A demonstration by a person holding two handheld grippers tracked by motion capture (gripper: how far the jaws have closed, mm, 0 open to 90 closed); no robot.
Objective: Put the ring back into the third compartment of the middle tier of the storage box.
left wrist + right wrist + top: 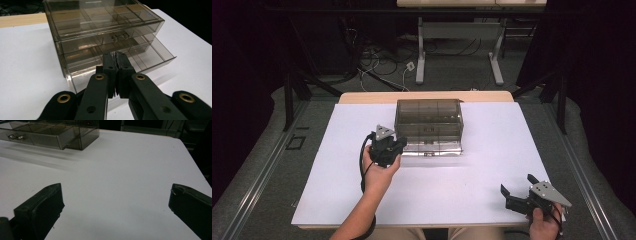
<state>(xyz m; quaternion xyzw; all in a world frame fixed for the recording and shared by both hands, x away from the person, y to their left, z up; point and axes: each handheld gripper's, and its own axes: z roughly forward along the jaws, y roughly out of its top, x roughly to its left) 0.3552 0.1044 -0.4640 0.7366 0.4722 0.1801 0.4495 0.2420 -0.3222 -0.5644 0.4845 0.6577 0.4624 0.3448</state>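
The left gripper (388,145) sits at the front left of a smoky clear plastic drawer box (429,120) standing mid-table toward the far edge; the right gripper (523,192) rests spread wide near the table's (492,200) near right corner, well apart from the box.

In the left gripper view its jaws are pressed together in front of the lower drawer (140,58), which stands pulled out; whether they pinch its front is hidden.

In the right gripper view nothing lies between the parted jaws.

The box looks light, stiff, slippery and brittle; the small handle (119,37) on the upper drawer seems the surest hold.
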